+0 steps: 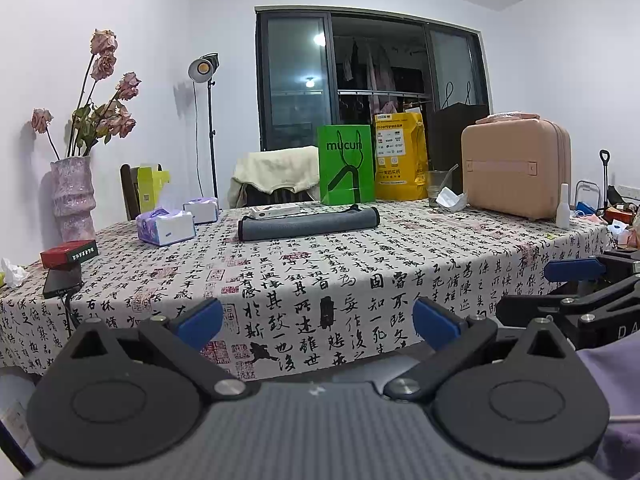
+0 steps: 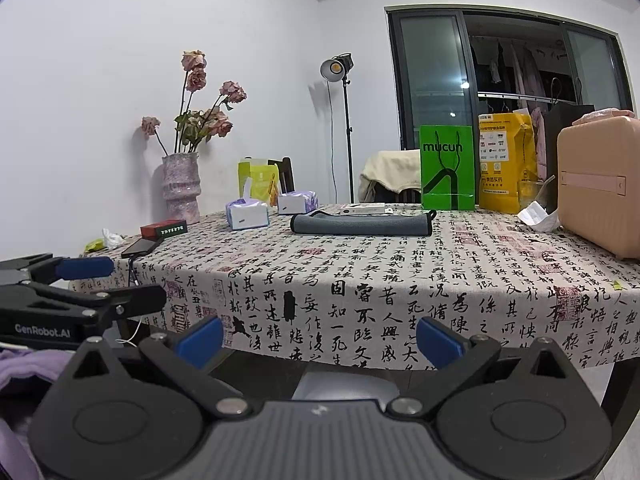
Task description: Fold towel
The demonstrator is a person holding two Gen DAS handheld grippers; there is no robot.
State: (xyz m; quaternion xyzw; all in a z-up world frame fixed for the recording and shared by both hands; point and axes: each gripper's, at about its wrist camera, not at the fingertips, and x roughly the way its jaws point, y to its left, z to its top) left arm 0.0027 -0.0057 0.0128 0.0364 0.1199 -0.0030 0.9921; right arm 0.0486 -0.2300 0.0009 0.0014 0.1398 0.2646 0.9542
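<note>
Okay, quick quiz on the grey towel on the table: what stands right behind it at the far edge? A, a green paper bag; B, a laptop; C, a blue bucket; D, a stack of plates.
A: the green paper bag stands upright at the far edge just behind the grey towel, which lies flat on the patterned tablecloth; no bucket, plates or laptop show.

A lived-in home, likely a dining room: a table (image 1: 360,264) under a calligraphy-print cloth, a vase (image 1: 72,196) of dried roses at the far left, tissue packs (image 1: 166,226), shopping bags (image 1: 346,164), a pink suitcase (image 1: 516,168) on the right, and laundry (image 1: 368,64) hanging behind the dark balcony doors.
</note>
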